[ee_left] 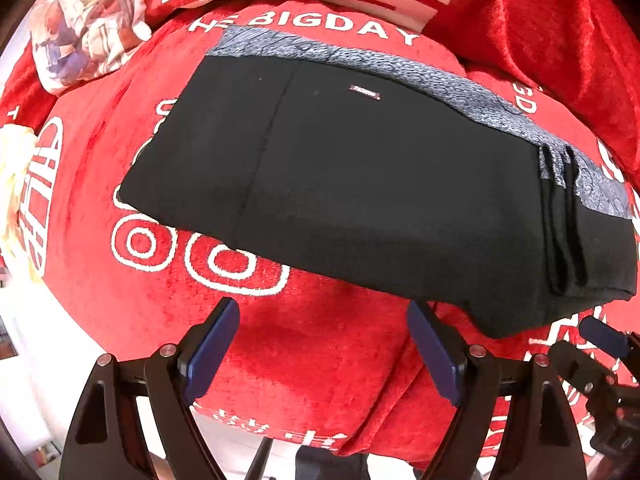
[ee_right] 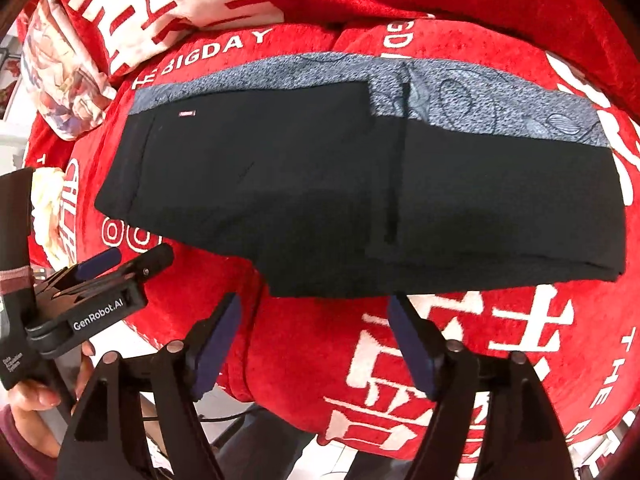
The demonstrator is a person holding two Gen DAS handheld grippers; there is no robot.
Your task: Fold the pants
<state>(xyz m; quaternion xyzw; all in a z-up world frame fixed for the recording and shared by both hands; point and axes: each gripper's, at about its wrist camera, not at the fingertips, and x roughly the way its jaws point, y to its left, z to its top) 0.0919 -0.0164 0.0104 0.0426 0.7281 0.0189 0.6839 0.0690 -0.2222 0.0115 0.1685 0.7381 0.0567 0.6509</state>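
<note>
Red plush fabric (ee_left: 328,344) printed with white lettering and ring shapes covers the whole surface, which bulges like a cushioned seat or sofa; the words "BIGDAY" (ee_left: 336,26) read along its far edge. On it lie the black pants (ee_left: 340,184), folded into a compact, roughly rectangular bundle with its long side running left to right. A small metallic label (ee_left: 365,92) sits on the top layer near the far edge, and a seam runs across the cloth left of it. At the right end of the bundle, several layered edges stack up in parallel lines. Beneath the pants, a blue-grey patterned cloth (ee_right: 500,108) shows as a strip along the far side, widest toward the right. A printed pillow (ee_left: 86,24) rests at the far left, apart from the pants, and a red-and-white cushion (ee_right: 168,4) leans behind it. The left gripper (ee_left: 324,348) hovers over bare red fabric just in front of the near edge of the pants, jaws spread wide and holding nothing. The right gripper (ee_right: 314,340) hangs in a similar place, its jaws likewise wide apart and empty, their tips near the pants' near edge; whether the right tip touches the cloth cannot be told. In the right wrist view the left gripper appears at the lower left, carrying a "GenRobot.AI" label, with the person's left hand (ee_right: 36,396) around its handle.
</note>
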